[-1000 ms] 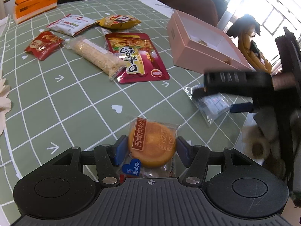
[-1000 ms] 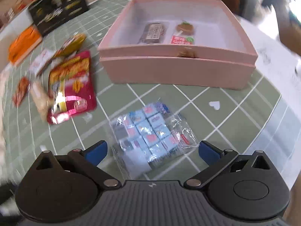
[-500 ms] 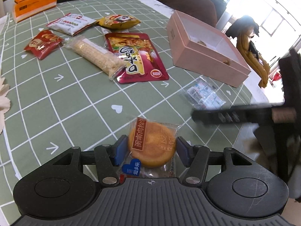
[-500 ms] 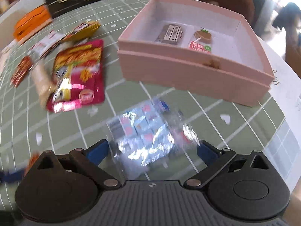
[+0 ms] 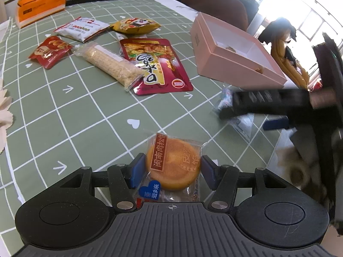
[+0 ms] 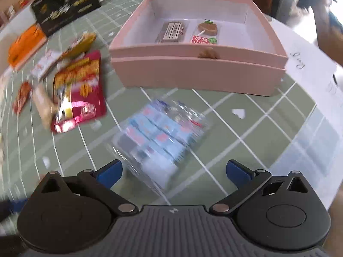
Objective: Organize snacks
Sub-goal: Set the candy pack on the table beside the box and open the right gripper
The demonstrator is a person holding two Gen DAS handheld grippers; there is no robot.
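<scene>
Here the left hand-held gripper (image 5: 173,172) grips the round pastry (image 5: 173,162).

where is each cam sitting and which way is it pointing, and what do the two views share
Left wrist: sits on the left gripper, looks down and forward across the table; its blue pads bracket a wrapped round cake; the right gripper crosses at right.
Right wrist: sits on the right gripper, angled down at a blurred clear bag of small blue packs between its wide jaws.
Shared: the pink box, the red pouch, the green grid tablecloth.
</scene>
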